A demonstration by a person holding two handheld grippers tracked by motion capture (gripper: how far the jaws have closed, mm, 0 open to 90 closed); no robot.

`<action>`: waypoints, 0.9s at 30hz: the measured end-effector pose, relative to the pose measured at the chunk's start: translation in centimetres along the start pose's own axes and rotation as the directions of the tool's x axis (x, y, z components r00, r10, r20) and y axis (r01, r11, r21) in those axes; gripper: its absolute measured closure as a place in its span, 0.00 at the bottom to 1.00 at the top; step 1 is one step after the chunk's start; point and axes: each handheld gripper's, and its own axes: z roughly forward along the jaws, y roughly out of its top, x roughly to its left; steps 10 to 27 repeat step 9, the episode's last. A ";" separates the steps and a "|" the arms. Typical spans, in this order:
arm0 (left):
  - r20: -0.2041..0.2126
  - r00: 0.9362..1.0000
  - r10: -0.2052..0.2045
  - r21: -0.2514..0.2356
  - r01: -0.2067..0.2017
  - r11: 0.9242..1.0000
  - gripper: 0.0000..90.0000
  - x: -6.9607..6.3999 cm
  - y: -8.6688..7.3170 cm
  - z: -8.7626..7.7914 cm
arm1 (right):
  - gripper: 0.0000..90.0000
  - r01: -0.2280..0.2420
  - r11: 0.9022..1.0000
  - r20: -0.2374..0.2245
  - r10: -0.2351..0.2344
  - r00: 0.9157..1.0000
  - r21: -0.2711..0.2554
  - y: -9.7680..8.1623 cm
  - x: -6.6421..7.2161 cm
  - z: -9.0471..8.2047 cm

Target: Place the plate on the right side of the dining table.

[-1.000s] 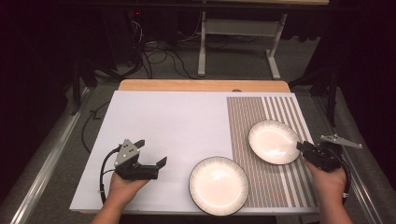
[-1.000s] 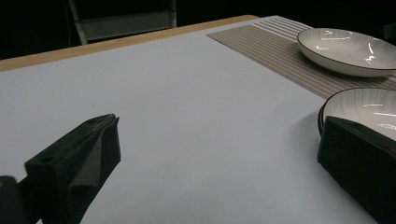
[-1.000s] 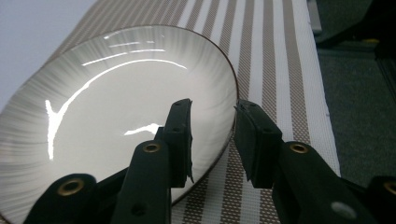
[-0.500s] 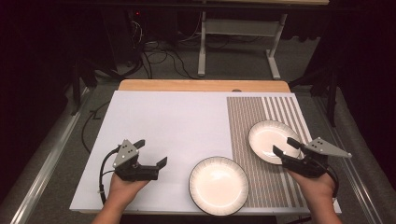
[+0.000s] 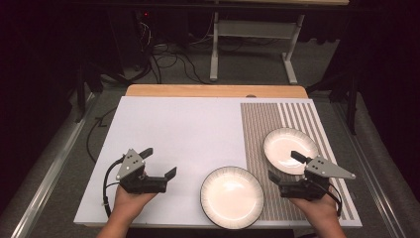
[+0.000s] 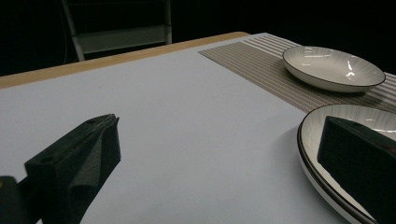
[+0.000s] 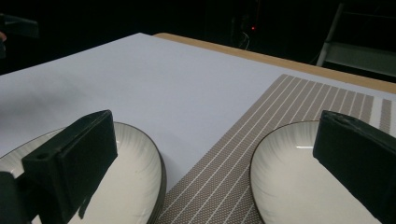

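Observation:
Two white ribbed plates with dark rims lie on the table. The near plate (image 5: 232,197) sits at the front, half on the white mat, half on the striped placemat (image 5: 297,116). The far plate (image 5: 290,148) rests on the placemat. My right gripper (image 5: 283,165) is open, low over the gap between the plates, one jaw over each plate (image 7: 135,177) (image 7: 289,186). My left gripper (image 5: 158,162) is open over the bare white mat, left of the near plate (image 6: 309,140). The far plate (image 6: 334,67) lies beyond it. Both grippers are empty.
The white mat (image 5: 183,129) covers most of the table, with a wooden strip (image 5: 213,90) along the far edge. Past the table are a dark floor with cables (image 5: 168,64) and a white desk frame (image 5: 252,34).
My right gripper has moved left and toward the front, from the far plate's right rim to between the two plates. The plates and my left gripper have stayed still.

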 end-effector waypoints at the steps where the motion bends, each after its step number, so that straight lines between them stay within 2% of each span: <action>1: 0.000 1.000 0.001 -0.004 -0.001 1.000 0.00 0.0 0.1 0.0 | 0.00 0.007 1.000 -0.005 -0.007 1.000 0.002 0.0 0.2 0.0; 9: -0.010 1.000 0.008 -0.020 -0.008 1.000 0.00 0.0 0.2 -0.4 | 0.00 0.008 1.000 0.006 -0.008 1.000 0.007 -0.1 0.1 0.1; 27: -0.010 1.000 0.008 -0.020 -0.008 1.000 0.00 0.0 0.2 -0.4 | 0.00 0.008 1.000 0.006 -0.008 1.000 0.007 -0.1 0.1 0.1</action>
